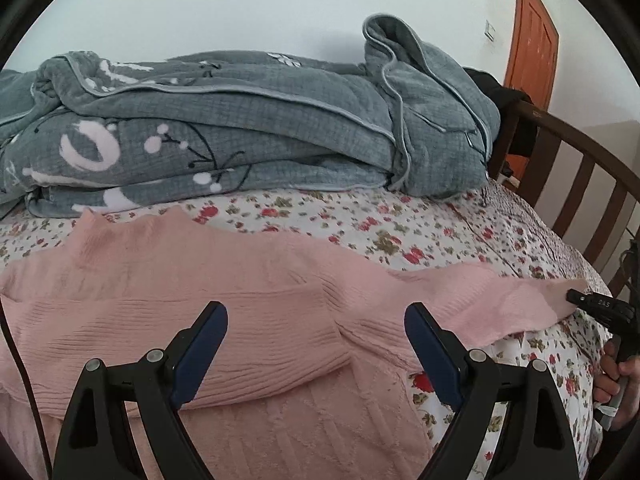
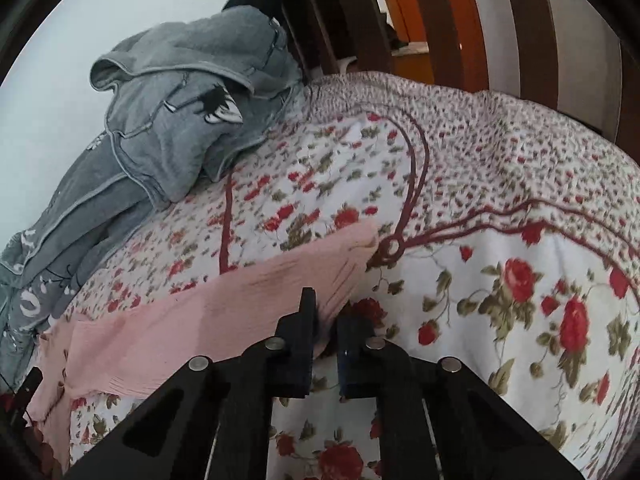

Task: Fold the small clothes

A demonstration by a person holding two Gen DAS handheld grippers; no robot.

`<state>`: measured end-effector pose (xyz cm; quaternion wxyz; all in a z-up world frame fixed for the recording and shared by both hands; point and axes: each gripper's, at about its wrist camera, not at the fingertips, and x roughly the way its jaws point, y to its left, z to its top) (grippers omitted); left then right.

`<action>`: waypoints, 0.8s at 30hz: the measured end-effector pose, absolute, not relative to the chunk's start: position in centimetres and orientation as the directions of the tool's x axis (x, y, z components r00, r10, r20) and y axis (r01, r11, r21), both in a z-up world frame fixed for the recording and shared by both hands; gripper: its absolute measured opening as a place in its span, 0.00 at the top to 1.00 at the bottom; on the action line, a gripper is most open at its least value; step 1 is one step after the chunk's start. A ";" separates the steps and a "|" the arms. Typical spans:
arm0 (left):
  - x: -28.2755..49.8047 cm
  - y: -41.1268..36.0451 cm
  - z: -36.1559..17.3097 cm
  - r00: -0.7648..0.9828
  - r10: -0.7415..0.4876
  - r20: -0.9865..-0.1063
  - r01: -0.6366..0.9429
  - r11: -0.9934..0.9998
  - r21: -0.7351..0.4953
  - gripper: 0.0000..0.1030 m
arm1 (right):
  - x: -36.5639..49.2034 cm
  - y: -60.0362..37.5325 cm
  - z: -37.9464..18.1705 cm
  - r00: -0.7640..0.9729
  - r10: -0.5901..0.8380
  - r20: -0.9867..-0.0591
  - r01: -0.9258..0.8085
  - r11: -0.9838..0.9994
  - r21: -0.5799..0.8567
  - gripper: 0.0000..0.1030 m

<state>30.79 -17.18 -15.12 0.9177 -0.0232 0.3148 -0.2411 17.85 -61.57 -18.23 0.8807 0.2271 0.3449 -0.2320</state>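
A pink knit sweater (image 1: 208, 304) lies on the floral bedspread (image 1: 400, 224). One sleeve is folded across its body; the other sleeve (image 1: 500, 300) stretches out to the right. My left gripper (image 1: 316, 324) is open and empty, just above the sweater's body. My right gripper (image 2: 326, 320) is shut on the cuff end of the stretched sleeve (image 2: 224, 308), holding it just over the bedspread (image 2: 500, 312). The right gripper also shows in the left wrist view (image 1: 576, 298) at the sleeve's tip.
A folded grey blanket (image 1: 240, 128) is piled along the far side of the bed, also in the right wrist view (image 2: 172, 140). A dark wooden slatted bed frame (image 1: 580, 172) stands at the right. An orange door (image 1: 532, 48) is behind it.
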 end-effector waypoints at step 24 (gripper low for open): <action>23.4 14.7 -6.6 0.865 -0.053 -0.499 -0.107 0.952 -0.287 0.13 | 26.0 -34.2 2.5 0.895 -0.133 -0.425 0.152 0.988 0.011 0.94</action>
